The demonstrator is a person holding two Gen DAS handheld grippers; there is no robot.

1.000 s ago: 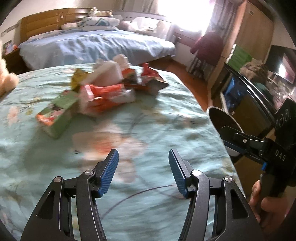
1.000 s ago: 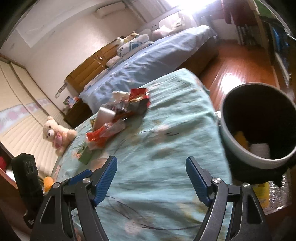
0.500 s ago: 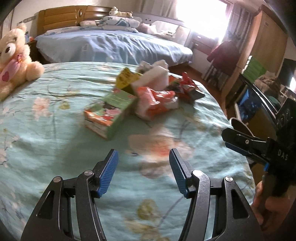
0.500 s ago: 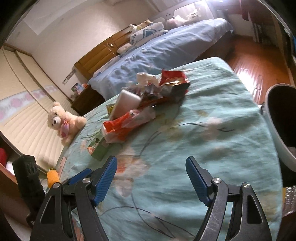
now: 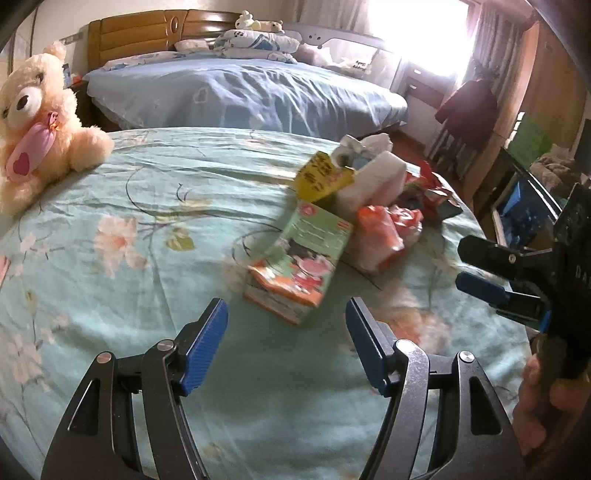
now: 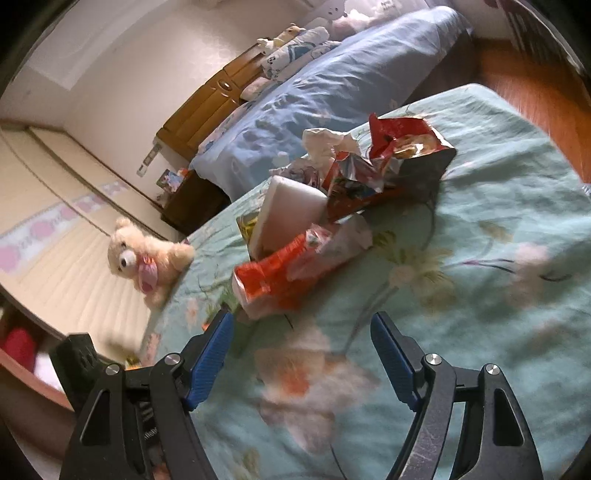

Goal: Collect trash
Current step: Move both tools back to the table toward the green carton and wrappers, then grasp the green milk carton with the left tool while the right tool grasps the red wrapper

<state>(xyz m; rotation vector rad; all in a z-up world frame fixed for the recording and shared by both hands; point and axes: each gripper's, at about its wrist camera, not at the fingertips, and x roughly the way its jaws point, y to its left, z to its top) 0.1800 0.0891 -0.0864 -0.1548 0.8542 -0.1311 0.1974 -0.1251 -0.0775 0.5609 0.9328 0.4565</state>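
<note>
Opening its empty jaws, the left gripper (image 5: 286, 332) hovered just short of the green carton (image 5: 299, 266), which fronted the trash pile (image 5: 373, 206) on the floral bedspread (image 5: 147, 229). From the right wrist, the right gripper (image 6: 301, 354) gaped empty near the blurred, apparently orange wrapper (image 6: 280, 273) beside that carton.

Blown-out window (image 5: 436, 33) glare, motion-blurred trash, fisheye-curved dark edges

Bare bedspread (image 5: 122, 280) before trash pile (image 5: 369, 206); teddy (image 5: 40, 122) far left.

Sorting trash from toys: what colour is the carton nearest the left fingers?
Mostly green carton, with an orange-red end; clearest in the left wrist view.
</note>
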